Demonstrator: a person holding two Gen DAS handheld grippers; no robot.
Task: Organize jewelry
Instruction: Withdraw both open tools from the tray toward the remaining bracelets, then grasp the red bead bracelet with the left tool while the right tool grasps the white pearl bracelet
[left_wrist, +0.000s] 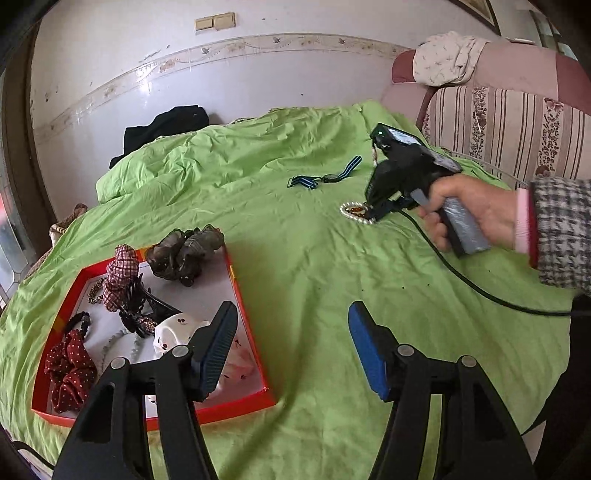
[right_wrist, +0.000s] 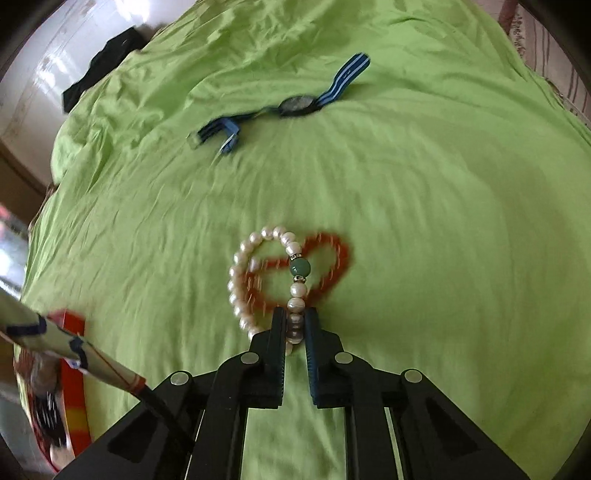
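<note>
The left gripper (left_wrist: 291, 343) is hovering with jaws wide apart and empty beside the red tray (left_wrist: 247, 295) of scrunchies. The right gripper (right_wrist: 295, 328) is pinching the pearl bracelet (right_wrist: 255, 258) on the green bedsheet (right_wrist: 443, 221); the red bead bracelet (right_wrist: 332, 258) overlapping it may be snagging and dragging along. The striped watch (right_wrist: 295, 105) is lying beyond, well apart.

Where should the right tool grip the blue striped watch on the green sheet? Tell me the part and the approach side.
Grip the blue striped watch by its flat strap beside the round face, coming straight down from above with the jaws across the strap's width. It lies flat and stretched out on the green sheet, so the strap is narrowest. The right tool is shut on the pearl bracelet.
</note>
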